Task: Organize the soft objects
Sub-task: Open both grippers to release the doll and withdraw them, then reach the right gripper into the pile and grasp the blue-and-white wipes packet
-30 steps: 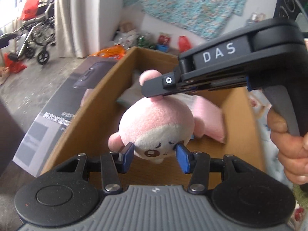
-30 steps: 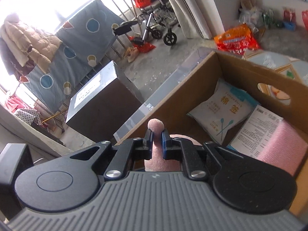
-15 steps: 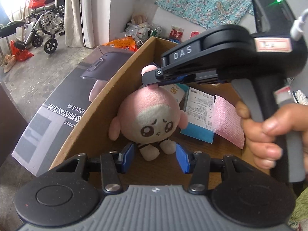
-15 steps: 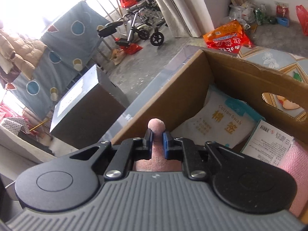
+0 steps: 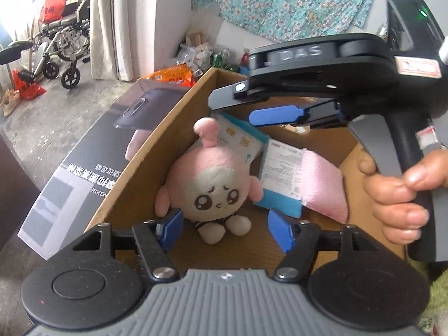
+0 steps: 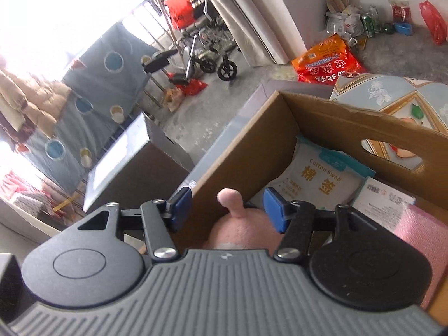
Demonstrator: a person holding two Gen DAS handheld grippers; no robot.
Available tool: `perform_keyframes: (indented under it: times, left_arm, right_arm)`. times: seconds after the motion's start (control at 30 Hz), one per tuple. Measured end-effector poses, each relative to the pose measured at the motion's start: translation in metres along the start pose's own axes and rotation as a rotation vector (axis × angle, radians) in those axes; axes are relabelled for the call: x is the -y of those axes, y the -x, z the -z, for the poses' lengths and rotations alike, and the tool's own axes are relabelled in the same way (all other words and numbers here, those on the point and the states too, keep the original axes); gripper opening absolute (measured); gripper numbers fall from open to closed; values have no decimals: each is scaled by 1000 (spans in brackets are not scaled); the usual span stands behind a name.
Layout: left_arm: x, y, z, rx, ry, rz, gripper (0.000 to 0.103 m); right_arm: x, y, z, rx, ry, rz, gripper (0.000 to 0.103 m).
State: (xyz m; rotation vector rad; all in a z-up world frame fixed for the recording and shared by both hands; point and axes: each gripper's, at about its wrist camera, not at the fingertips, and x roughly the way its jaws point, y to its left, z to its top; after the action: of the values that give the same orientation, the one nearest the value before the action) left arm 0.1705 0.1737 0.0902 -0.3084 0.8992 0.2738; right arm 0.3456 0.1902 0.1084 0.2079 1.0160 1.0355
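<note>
Glossy dark printed carton (image 5: 92,165) leans on the cardboard box (image 5: 156,154) outer wall. Inside, against that wall – round fuzzy pink plush doll (image 5: 212,184), upright, face forward. Left gripper (image 5: 225,228) jaws wide apart, gripping nothing, blue pads flanking the doll's feet. Behind: cotton swab bag (image 6: 319,182), paper leaflet (image 5: 282,165), nubby pink cloth (image 5: 322,184). Right gripper (image 6: 228,205) above the doll's nub – spread wide, empty.
</note>
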Motion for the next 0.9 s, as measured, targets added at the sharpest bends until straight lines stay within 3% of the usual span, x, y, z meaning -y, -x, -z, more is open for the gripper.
perform_keyframes:
  times: [0.13,0.37,0.6,0.73,0.9]
  left_arm:
    - [10,22,12,52,-38,56,88]
    - [51,61,44,121,-150,127,93]
    - [110,94,78,240,-208,226,98]
    - [148,98,98,250,-238,340,98]
    - [206,93,121,272,-356,425,98]
  right_arm:
    - [9,53,22,87,-113,-90,66]
    - [21,169,100,262,-152,-156,82]
    - [53,272,188,431,-190,2,88]
    - [75,324,242,542,-211,126,89]
    - [100,383,294,656,-209,294,89]
